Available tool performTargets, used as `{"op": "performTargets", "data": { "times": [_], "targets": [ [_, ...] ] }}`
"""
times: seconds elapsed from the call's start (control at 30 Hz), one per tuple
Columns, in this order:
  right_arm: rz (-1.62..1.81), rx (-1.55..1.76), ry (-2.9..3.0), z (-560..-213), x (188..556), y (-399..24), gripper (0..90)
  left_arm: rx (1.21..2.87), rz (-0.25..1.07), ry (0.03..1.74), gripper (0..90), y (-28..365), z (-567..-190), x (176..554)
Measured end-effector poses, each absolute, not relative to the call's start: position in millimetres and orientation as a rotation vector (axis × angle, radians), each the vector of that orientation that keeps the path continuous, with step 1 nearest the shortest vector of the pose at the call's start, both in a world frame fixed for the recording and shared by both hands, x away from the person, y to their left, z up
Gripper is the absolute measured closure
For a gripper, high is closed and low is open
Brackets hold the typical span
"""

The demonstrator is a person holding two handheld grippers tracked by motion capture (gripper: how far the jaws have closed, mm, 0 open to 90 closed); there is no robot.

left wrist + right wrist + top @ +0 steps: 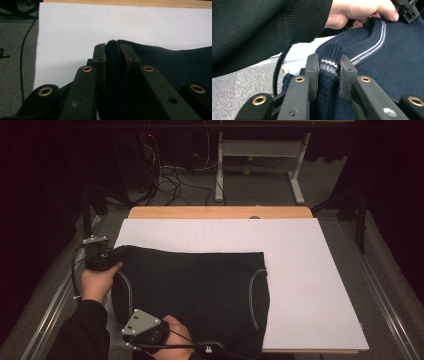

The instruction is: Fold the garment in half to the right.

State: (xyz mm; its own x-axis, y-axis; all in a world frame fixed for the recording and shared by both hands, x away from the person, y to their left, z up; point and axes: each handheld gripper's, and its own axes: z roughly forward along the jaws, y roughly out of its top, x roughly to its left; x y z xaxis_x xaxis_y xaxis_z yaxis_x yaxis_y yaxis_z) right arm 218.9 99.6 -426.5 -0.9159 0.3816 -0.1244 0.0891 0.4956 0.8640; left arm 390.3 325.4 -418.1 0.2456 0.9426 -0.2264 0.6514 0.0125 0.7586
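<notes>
Two grips on one sweater [192, 295], both along its left edge. Left gripper [116, 255] at the far left corner, its fingers [99, 53] closed on a thick fold of dark knit that fills the gap between them. Right gripper [131, 320] at the near left corner, fingers [313, 65] likewise shut on a bunched bit of hem with a white-flecked stripe. From both sets of fingers, the whole body of the sweater spread away to the right, flat on the white sheet [310, 285] over the counter [220, 212], long axis running left to right. Between the two grips, the held edge running far-to-near, with a striped band [372, 48] just beyond the right fingers. Likely next: a fold or drag rightward, away from both hands, neither hand clearly better placed. Plenty of bare sheet on the far right side to receive it.
</notes>
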Motion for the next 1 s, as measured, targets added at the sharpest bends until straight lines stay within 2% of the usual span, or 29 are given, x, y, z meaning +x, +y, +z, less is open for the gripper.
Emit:
{"op": "performTargets", "data": {
  "times": [0.43,1.0],
  "targets": [
    [1.399,0.392,2.414,-421,215,84,74.0,1.699,0.440,1.572,72.4,313,-409,385],
    [1.463,0.491,2.300,-416,221,4,73.9,1.748,0.453,1.446,72.3,238,-398,402]
  ]
}}
